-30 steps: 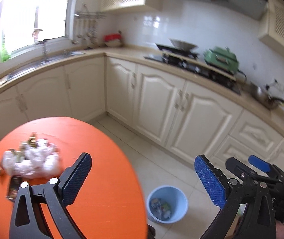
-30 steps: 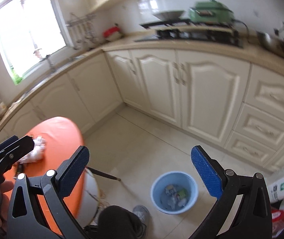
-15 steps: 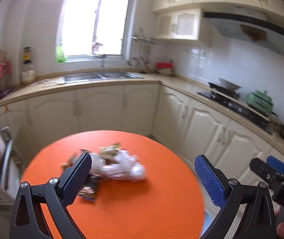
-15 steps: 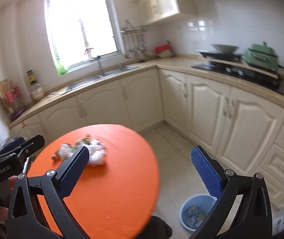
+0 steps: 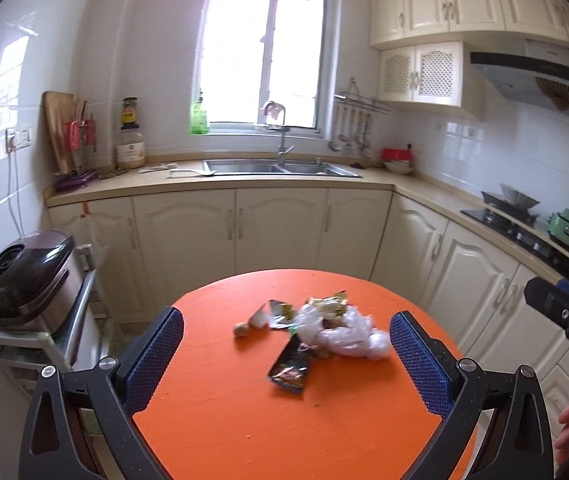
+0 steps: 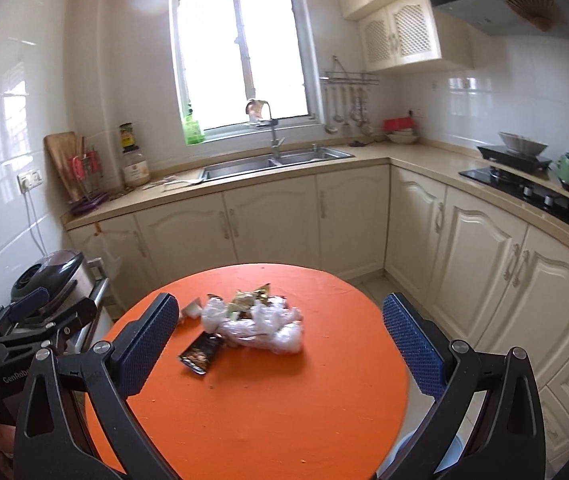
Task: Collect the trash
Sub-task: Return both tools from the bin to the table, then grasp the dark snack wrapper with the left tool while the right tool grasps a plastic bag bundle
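Right wrist view gives us "GenRobo" lettering on the left gripper (image 6: 40,312) at the lower left edge; left wrist view shows none. Both our left gripper (image 5: 286,356) and right gripper (image 6: 280,344) gape, released, above the trash pile (image 5: 324,328) at mid-frame on the orange table (image 5: 284,420).

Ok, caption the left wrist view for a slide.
Open left hand-held gripper faces a trash pile on the orange round table.
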